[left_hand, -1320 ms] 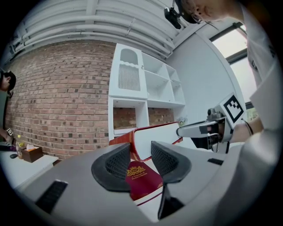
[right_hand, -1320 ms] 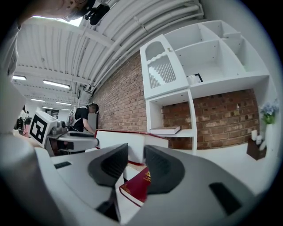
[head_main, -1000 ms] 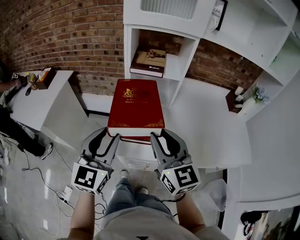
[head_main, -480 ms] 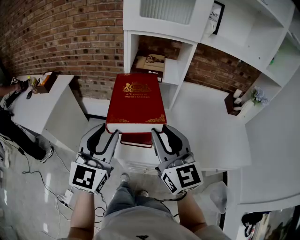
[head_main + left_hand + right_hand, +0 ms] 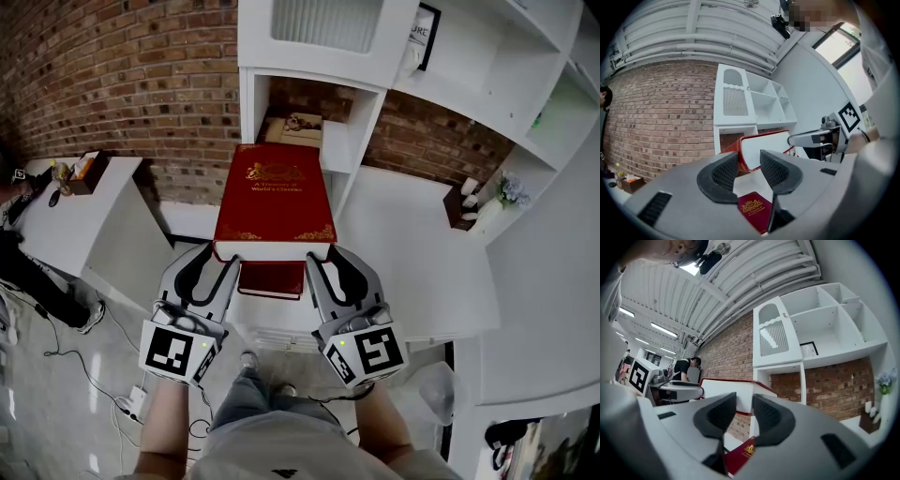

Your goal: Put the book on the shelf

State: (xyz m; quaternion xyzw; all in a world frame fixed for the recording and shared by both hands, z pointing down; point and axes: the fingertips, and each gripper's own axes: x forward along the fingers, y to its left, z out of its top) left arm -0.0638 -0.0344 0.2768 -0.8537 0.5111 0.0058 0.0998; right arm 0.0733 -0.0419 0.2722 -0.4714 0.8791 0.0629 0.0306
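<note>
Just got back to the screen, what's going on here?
A person holds a large red book level in the air by its near edge, the left gripper and the right gripper each clamped on a corner. It points at the open compartment of the white shelf unit, where another book already lies. A second red book lies underneath. Not shelved yet.

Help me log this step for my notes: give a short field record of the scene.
Held: large red book, raised in front of the shelf
Left gripper: shut on its near left corner
Right gripper: shut on its near right corner
Shelf cubby: brown book lying inside
Below: second red book on white table
</note>
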